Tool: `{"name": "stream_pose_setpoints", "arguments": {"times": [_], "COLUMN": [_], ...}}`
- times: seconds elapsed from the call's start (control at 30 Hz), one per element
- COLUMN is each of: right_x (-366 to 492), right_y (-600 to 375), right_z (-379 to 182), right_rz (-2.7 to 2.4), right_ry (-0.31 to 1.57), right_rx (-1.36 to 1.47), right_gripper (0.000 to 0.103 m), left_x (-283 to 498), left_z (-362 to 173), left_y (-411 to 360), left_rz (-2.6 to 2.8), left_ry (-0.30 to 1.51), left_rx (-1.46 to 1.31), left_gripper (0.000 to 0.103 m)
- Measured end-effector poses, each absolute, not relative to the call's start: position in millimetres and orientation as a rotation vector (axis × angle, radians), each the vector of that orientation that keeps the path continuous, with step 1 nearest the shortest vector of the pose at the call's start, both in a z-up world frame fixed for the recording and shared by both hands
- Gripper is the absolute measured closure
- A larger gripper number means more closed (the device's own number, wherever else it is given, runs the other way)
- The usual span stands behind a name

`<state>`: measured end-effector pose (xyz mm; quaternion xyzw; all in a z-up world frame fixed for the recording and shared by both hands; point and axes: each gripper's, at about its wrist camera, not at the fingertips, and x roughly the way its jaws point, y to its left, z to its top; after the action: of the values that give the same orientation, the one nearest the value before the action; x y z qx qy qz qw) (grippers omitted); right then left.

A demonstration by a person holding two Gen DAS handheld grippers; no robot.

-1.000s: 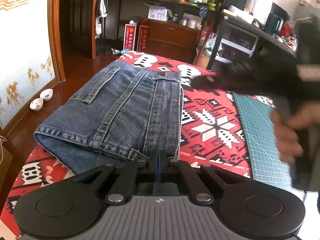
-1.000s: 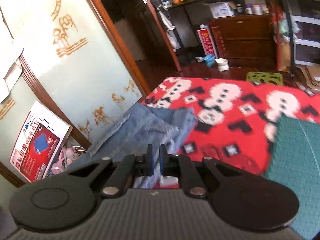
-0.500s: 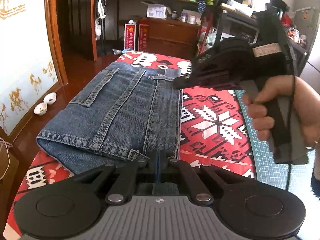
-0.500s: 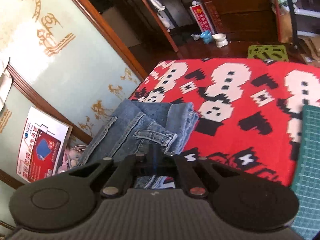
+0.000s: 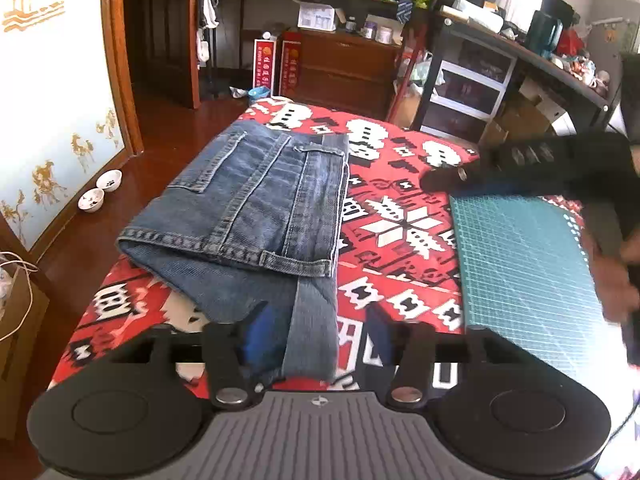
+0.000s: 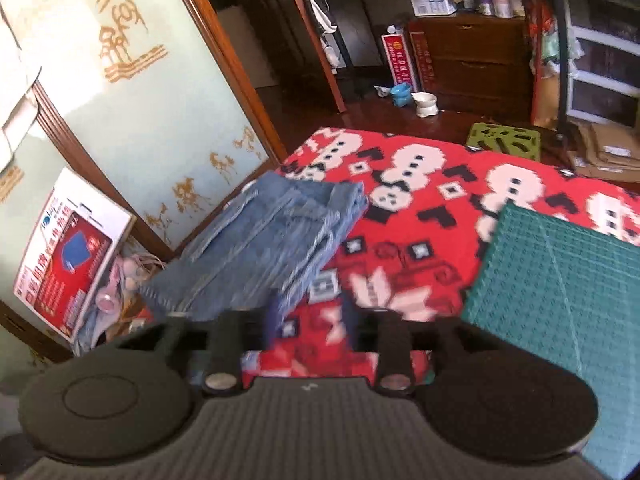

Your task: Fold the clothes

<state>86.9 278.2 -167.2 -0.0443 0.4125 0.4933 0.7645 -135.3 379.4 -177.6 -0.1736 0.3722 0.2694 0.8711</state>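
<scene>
Folded blue jeans (image 5: 256,216) lie on the left side of the red patterned cloth (image 5: 400,216), a strip of denim trailing toward the near edge. My left gripper (image 5: 316,336) is open, its blue pads on either side of that trailing strip without closing on it. In the right wrist view the jeans (image 6: 264,252) lie blurred at left, and my right gripper (image 6: 310,316) is open over bare red cloth (image 6: 440,208) just right of them. The right gripper's body (image 5: 540,164) and a hand (image 5: 616,276) show blurred at the right of the left wrist view.
A green cutting mat (image 5: 524,272) covers the right of the table. Left of the table are wood floor with two small bowls (image 5: 100,190) and a painted wall panel (image 6: 132,80). Shelves and a cabinet (image 5: 344,68) stand behind. A boxed item (image 6: 68,256) leans by the wall.
Both grippers were shut on the jeans' edge and have opened, letting the denim go. The right gripper swung away to the right; the left gripper pulled back slightly.
</scene>
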Motion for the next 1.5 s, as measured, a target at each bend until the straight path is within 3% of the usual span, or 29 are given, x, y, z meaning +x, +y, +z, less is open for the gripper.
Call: {"name": "stream_pose_setpoints", "arguments": {"times": [0.07, 0.2, 0.27, 0.6, 0.77, 1.07, 1.5], "right_x": [69, 36, 24, -28, -59, -93, -128], "right_y": [264, 241, 231, 205, 208, 203, 166], "right_z": [-161, -157, -155, -143, -131, -76, 28], "right_rz": [1.071, 1.064, 1.06, 0.986, 0.919, 0.873, 0.907], "right_ry": [0.881, 0.864, 0.853, 0.797, 0.714, 0.614, 0.632], "right_rx": [-0.117, -0.16, -0.176, -0.313, -0.433, -0.487, -0.355], "right_gripper": [0.024, 0.011, 0.001, 0.001, 0.001, 0.001, 0.001], "left_x": [-140, -156, -164, -179, -181, -200, -244], "left_z": [-174, -169, -169, -168, -155, -100, -12], "left_y": [375, 371, 369, 363, 349, 334, 298], "left_rz": [0.569, 0.602, 0.612, 0.651, 0.745, 0.838, 0.899], "left_ry": [0.798, 0.797, 0.784, 0.852, 0.858, 0.807, 0.708], "left_rx": [-0.357, -0.351, -0.365, -0.48, -0.39, -0.34, -0.381], "left_gripper": [0.038, 0.019, 0.016, 0.015, 0.015, 0.015, 0.014]}}
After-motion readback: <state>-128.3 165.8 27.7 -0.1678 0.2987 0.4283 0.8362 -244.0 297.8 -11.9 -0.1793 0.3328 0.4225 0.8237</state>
